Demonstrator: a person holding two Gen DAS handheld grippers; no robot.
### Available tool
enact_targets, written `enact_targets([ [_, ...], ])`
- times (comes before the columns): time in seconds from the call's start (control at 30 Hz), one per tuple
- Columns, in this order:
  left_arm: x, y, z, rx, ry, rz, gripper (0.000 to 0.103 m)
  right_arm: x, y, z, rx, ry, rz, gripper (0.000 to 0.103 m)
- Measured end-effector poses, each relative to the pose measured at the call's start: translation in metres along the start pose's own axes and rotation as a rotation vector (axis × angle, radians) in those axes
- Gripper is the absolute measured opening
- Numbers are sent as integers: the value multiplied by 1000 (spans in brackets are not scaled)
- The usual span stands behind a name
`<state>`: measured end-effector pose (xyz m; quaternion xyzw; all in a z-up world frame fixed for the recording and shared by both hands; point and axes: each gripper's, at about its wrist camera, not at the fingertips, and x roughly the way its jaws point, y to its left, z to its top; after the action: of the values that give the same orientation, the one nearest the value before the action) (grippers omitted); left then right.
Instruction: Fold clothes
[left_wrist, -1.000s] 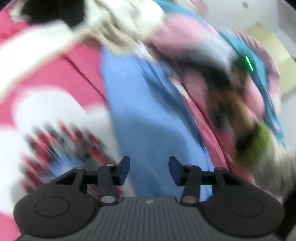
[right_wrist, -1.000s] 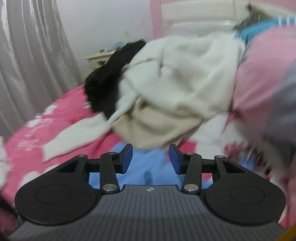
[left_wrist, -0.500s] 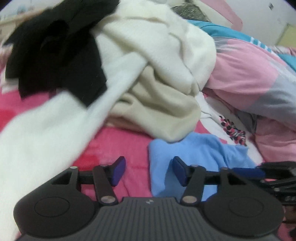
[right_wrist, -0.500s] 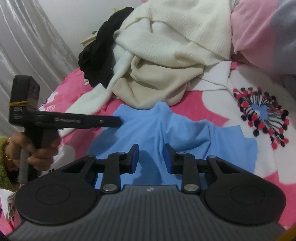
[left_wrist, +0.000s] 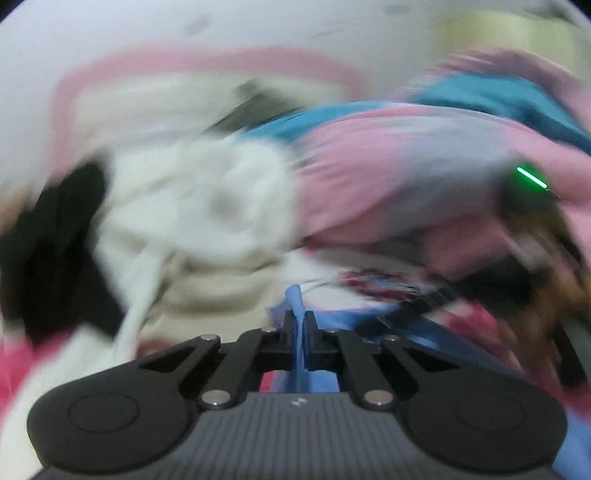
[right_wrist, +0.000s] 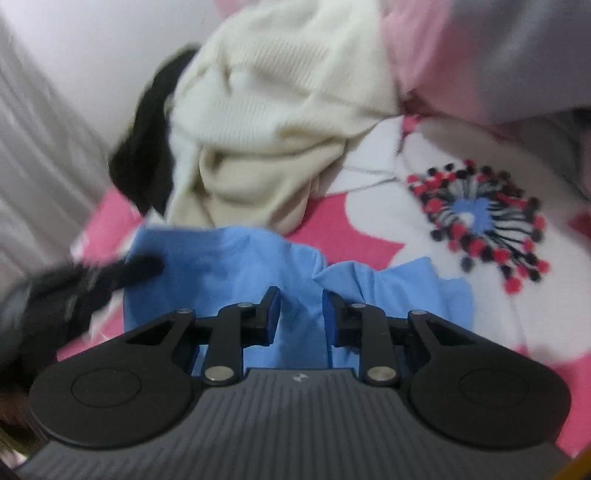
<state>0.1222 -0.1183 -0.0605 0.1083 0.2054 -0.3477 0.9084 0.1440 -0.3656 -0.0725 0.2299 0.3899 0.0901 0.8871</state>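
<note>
A light blue garment (right_wrist: 229, 266) lies crumpled on the pink floral bedsheet (right_wrist: 373, 206). In the blurred left wrist view my left gripper (left_wrist: 300, 325) is shut on a thin fold of the blue garment (left_wrist: 295, 295), which stands up between its pads. In the right wrist view the left gripper (right_wrist: 142, 267) shows as a dark blur at the garment's left edge. My right gripper (right_wrist: 301, 314) hovers low over the garment's near middle. Its jaws are closing, with a raised wrinkle of blue cloth in the gap, and the pads are not pressing it.
Behind the blue garment is a heap with a cream knit sweater (right_wrist: 280, 110) and a black garment (right_wrist: 147, 155). A pink and grey duvet (right_wrist: 480, 48) rises at the back right. A grey curtain (right_wrist: 37, 147) hangs at the left.
The left gripper has closed on the blue garment's edge and swung with it, blurring its view. The right gripper's jaws have narrowed and it has dropped closer to the cloth.
</note>
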Motion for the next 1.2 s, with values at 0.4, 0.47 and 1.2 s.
enact_targets([
  [0.4, -27, -86, -50, 411, -5, -219, 4, -63, -35, -4, 237, -41, 39, 28],
  [0.47, -22, -84, -51, 412, 6, -226, 4, -66, -29, -4, 204, -38, 22, 29],
  [1.2, -30, -96, -62, 470, -1, -235, 5, -45, 43, -9, -286, 69, -169, 53],
])
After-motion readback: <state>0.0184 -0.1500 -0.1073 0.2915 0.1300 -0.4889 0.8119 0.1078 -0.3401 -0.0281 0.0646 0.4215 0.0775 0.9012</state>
